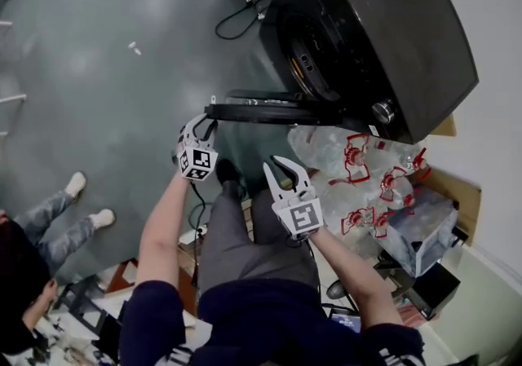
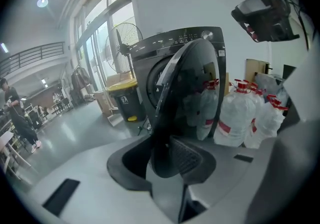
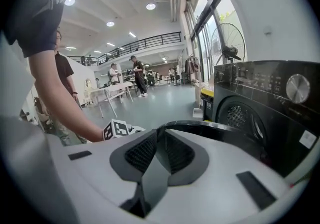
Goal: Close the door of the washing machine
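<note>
The dark washing machine [image 1: 383, 22] stands at the upper right, and its round door [image 1: 269, 109] swings out to the left, seen edge-on. My left gripper [image 1: 208, 116] is at the door's free end. In the left gripper view the door [image 2: 190, 93] reaches down between the pads of the left gripper [image 2: 167, 163], which is shut on its edge. My right gripper [image 1: 277, 165] hangs just below the door, shut and empty. In the right gripper view the right gripper's [image 3: 159, 133] tips meet, with the door's black rim [image 3: 215, 130] and the drum front [image 3: 270, 98] beyond.
Several large water bottles [image 1: 359, 169] with red labels stand packed beside the machine, under the open door. A cable [image 1: 236, 22] lies on the floor by a yellow-lidded bin [image 2: 125, 98]. A seated person's legs [image 1: 49, 218] are at the left. Boxes [image 1: 424, 234] sit at the right.
</note>
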{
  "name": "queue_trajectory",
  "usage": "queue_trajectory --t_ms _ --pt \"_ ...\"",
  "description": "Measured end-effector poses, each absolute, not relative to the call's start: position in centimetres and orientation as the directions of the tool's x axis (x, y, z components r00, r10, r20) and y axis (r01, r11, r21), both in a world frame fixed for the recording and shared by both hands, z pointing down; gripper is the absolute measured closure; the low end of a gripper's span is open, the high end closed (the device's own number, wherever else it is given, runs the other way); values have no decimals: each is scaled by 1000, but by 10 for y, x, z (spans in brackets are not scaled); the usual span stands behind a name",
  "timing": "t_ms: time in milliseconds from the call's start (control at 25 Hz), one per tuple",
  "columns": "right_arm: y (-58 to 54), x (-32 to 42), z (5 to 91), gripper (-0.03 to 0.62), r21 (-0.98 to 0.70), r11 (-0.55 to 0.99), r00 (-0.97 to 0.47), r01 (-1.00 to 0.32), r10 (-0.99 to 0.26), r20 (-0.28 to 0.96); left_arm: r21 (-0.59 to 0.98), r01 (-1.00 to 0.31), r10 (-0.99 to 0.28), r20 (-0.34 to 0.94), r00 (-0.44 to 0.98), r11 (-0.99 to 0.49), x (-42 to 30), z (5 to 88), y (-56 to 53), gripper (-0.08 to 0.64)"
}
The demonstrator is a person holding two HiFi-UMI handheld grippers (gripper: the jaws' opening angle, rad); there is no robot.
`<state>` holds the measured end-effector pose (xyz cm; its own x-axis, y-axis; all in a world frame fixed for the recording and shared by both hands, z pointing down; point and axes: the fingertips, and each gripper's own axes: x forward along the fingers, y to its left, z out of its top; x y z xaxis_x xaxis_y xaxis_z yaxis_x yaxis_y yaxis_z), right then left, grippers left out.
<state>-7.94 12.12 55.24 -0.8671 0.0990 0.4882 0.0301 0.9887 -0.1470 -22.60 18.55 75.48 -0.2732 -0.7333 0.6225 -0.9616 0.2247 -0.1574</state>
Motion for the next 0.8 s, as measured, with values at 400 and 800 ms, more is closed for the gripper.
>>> queue_trajectory --t_ms 400,800 --pt "75 -103 561 523 -180 983 -855 26 115 505 -183 -971 -707 666 -238 154 -282 756 133 430" --pt "47 -119 564 523 -233 973 -836 -7 122 535 -193 -976 -687 695 -211 104 -332 760 73 431"
